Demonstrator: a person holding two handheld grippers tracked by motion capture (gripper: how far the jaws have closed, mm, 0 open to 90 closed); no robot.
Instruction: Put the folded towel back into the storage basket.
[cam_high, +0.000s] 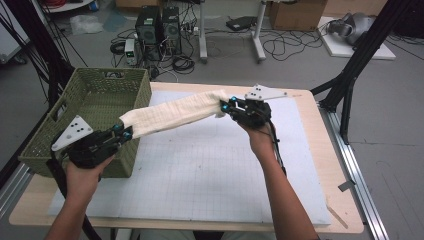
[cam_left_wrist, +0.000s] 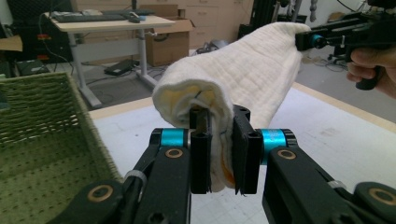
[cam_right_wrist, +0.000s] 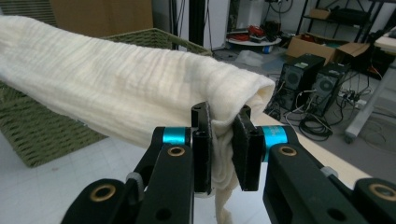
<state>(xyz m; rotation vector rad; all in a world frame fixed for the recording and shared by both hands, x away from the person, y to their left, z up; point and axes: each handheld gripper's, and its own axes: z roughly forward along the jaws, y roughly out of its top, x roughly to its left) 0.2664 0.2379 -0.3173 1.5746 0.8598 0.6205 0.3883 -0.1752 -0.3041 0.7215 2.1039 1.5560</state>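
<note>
White matting is covering the table, with a green basket sitting at nine o'clock. Both the left gripper and the right gripper are clamping the ends of a cream towel, which is hanging stretched above the mat's ten o'clock area.

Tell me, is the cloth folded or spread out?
Folded: the cloth hangs as a narrow band, with layers doubled over at the left gripper.
</note>
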